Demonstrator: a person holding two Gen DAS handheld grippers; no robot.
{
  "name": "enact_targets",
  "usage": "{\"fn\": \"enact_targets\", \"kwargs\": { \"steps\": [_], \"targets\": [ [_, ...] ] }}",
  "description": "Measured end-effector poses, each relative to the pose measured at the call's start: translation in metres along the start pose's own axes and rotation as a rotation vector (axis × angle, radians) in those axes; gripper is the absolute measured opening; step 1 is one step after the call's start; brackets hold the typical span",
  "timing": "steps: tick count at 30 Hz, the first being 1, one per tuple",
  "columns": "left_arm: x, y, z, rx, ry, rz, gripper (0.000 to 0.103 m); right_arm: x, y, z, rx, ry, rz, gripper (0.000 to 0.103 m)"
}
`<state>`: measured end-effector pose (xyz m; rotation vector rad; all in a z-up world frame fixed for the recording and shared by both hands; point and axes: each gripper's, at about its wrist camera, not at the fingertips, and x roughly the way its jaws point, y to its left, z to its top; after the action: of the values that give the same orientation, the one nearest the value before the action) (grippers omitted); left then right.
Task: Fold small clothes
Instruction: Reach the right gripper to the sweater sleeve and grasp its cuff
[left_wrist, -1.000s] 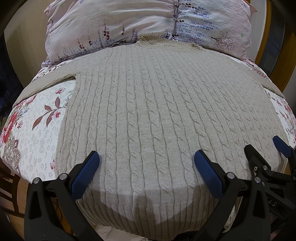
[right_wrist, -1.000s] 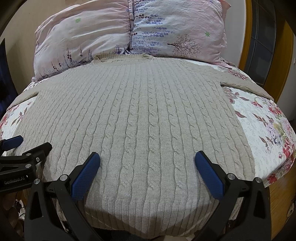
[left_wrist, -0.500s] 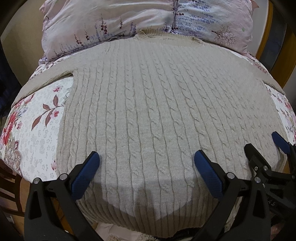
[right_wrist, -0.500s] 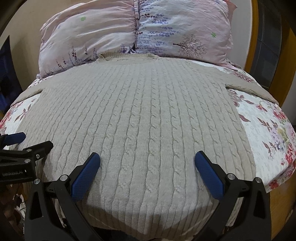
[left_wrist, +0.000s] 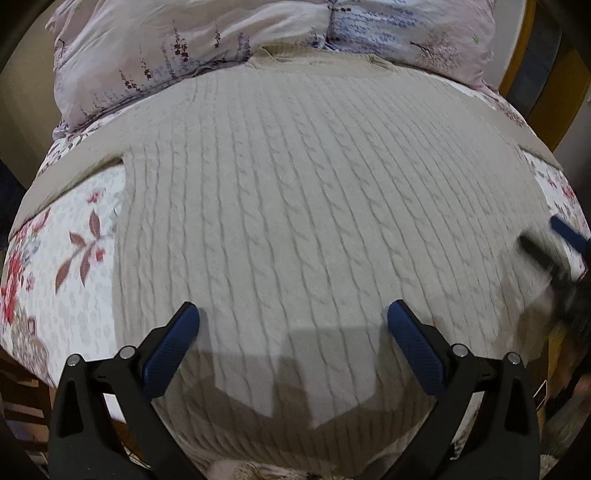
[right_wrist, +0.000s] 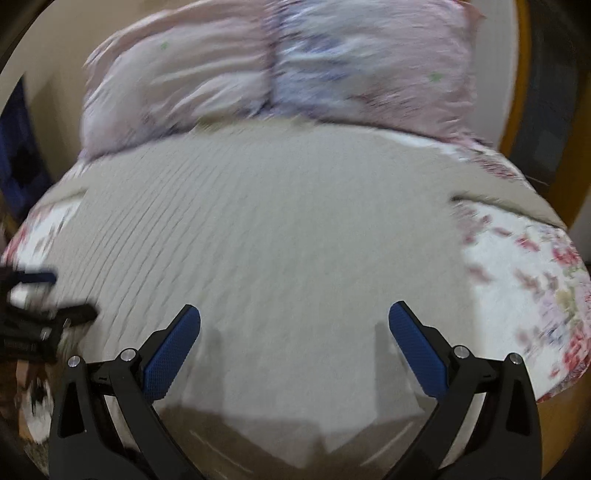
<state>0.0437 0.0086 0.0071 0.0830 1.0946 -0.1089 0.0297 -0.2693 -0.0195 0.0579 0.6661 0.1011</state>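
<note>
Beige cable-knit sweater (left_wrist: 303, 206) spread flat, front up, across floral bedsheet (left_wrist: 66, 280); collar at far end touching two pink pillows (left_wrist: 207, 48), hem at near edge, sleeves out to left & right. L gripper (left_wrist: 291, 332) above hem area, fingers wide apart, nothing held. R gripper (right_wrist: 293, 332) likewise spread wide & empty, above near-right part of sweater; that view heavily blurred. Each gripper's tips visible at edge of other's view. Wooden frame (left_wrist: 524, 55) far right.

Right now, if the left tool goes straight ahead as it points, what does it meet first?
Probably the sweater: the open left tool points over its lower body. Depth is unclear.
</note>
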Motion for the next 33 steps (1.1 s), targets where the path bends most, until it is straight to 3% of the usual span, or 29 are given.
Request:
{"fn": "enact_targets", "kwargs": {
  "steps": [5, 9, 13, 19, 26, 33],
  "targets": [
    [-0.003, 0.021, 0.027, -0.041, -0.090, -0.021, 0.101, 0.008, -0.093, 0.054, 0.272, -0.047, -0.018, 0.101],
    [-0.006, 0.035, 0.052, -0.057, -0.161, -0.040, 0.101, 0.029, -0.170, 0.082, 0.491, -0.037, -0.080, 0.086],
    [-0.005, 0.039, 0.075, -0.028, -0.190, 0.027, 0.101, 0.050, -0.234, 0.087, 0.697, -0.018, -0.097, 0.069],
    [0.000, 0.045, 0.102, -0.037, -0.214, 0.056, 0.101, 0.078, -0.294, 0.070, 0.950, 0.028, -0.089, 0.056],
    [0.017, 0.042, 0.123, -0.005, -0.197, 0.067, 0.101, 0.093, -0.319, 0.066, 1.011, -0.007, -0.112, 0.041],
    [0.034, 0.051, 0.135, -0.053, -0.193, 0.021, 0.101, 0.098, -0.331, 0.061, 1.011, -0.045, -0.163, 0.015]
  ]
}}
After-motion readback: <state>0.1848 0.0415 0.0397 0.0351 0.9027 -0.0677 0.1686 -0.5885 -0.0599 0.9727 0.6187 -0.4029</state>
